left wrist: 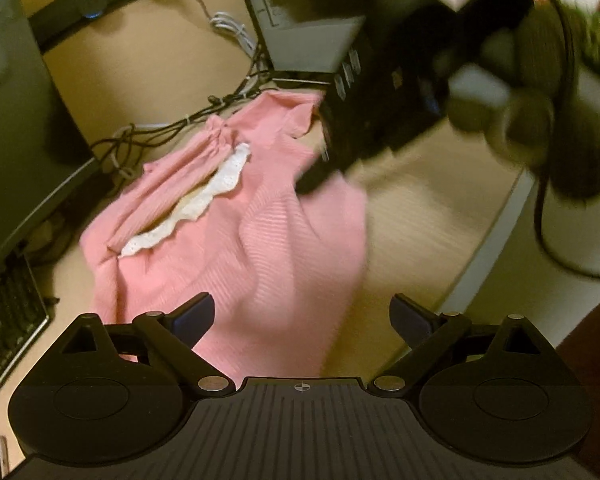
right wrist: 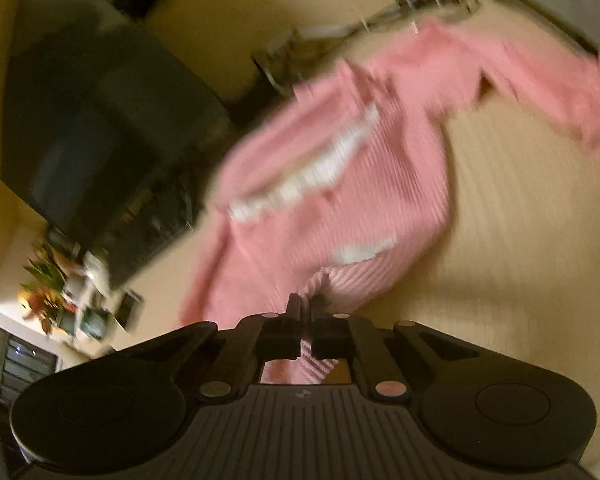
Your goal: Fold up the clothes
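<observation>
Surface: wooden desk (left wrist: 420, 200) is carrying the work, with a monitor (left wrist: 16, 152) standing at the left edge and a tangle of cables (left wrist: 172, 128) lying just beyond the cloth.
Garment: pink ribbed top (left wrist: 260, 220) with white lace trim (left wrist: 188, 208) is lying rumpled on the desk, one sleeve (right wrist: 540, 76) trailing out toward the far right in the right wrist view.
Long axis: running away from both cameras, near hem to far neckline, slanting toward the cables.
Right gripper (right wrist: 306, 320): fingers are closing tight on a bunched edge of the pink ribbed top, lifting it a little; heavy blur suggests it is moving.
Left gripper (left wrist: 302, 312): fingers are spreading wide, holding nothing, hovering over the near hem.
Nearer hand: left is sitting directly above the near edge; right is pinching the far right side.
Coming move, judged: left would be needing to pinch the near hem so both ends travel together.
</observation>
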Available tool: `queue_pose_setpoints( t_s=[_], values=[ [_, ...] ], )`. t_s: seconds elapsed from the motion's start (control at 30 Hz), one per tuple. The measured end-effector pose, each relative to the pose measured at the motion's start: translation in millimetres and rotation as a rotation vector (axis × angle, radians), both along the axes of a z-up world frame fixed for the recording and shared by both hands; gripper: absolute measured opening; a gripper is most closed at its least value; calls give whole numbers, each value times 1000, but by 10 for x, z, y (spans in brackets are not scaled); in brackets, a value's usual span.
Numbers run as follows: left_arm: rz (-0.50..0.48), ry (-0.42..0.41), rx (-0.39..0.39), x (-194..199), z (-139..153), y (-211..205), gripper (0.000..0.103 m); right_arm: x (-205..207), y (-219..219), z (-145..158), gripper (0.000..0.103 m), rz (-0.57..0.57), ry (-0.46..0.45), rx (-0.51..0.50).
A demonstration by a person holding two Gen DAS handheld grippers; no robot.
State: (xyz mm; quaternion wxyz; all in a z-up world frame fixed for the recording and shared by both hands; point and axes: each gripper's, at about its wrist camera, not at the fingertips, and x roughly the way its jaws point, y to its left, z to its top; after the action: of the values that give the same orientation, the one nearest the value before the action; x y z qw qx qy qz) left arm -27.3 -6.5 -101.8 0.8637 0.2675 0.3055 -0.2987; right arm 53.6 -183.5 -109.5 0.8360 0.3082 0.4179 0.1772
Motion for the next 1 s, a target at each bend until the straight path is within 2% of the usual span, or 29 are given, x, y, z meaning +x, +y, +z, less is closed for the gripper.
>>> queue_pose_setpoints(
  t_s=[0.13, 0.17, 0.2, 0.27, 0.33, 0.37, 0.43, 0.47, 0.5, 0.57, 0.67, 0.77, 0.83, 0.87, 0.93, 0.97, 1.0],
  values=[
    [-8, -65, 68, 149, -100, -121, 96, 34, -85, 208, 3, -8, -38, 11],
    [-7, -88, 88, 207, -112, -136, 79, 35, -99, 243, 3, -7, -43, 6],
    [-3, -96, 104, 286, -116, -137, 45, 32, -99, 271, 3, -1, -47, -14],
    [28, -37, 76, 526, -58, -59, 18, 10, -88, 338, 4, 9, -70, -88],
    [78, 32, -19, 782, 91, 71, 16, -65, -71, 448, 5, 1, -130, -211],
    [111, 54, -69, 902, 177, 147, 13, -122, -59, 507, 9, -2, -169, -283],
    [171, 103, -174, 1132, 352, 294, 12, -278, -15, 587, 32, -10, -254, -452],
    [190, 125, -223, 1226, 426, 355, 12, -360, 18, 611, 50, -10, -295, -533],
    [205, 140, -263, 1311, 497, 403, 11, -435, 68, 616, 57, 5, -330, -595],
    [223, 139, -293, 1413, 608, 431, 11, -557, 188, 602, 60, 50, -383, -674],
    [210, 123, -279, 1467, 683, 343, 11, -648, 492, 513, 72, 118, -441, -736],
    [185, 104, -255, 1454, 724, 221, 12, -600, 983, 333, 77, 191, -507, -843],
    [173, 79, -231, 1371, 712, 153, 13, -467, 1294, 166, 78, 202, -535, -967],
    [179, 68, -222, 1328, 704, 166, 17, -373, 1369, 73, 77, 197, -541, -1030],
    [207, 49, -186, 1194, 604, 280, 28, -164, 1356, -5, 58, 162, -515, -1096],
    [222, 40, -165, 1125, 537, 348, 44, -54, 1255, 44, 38, 131, -479, -1086],
    [238, 32, -144, 1055, 470, 417, 59, 23, 1117, 148, 33, 90, -455, -1053]
  ],
)
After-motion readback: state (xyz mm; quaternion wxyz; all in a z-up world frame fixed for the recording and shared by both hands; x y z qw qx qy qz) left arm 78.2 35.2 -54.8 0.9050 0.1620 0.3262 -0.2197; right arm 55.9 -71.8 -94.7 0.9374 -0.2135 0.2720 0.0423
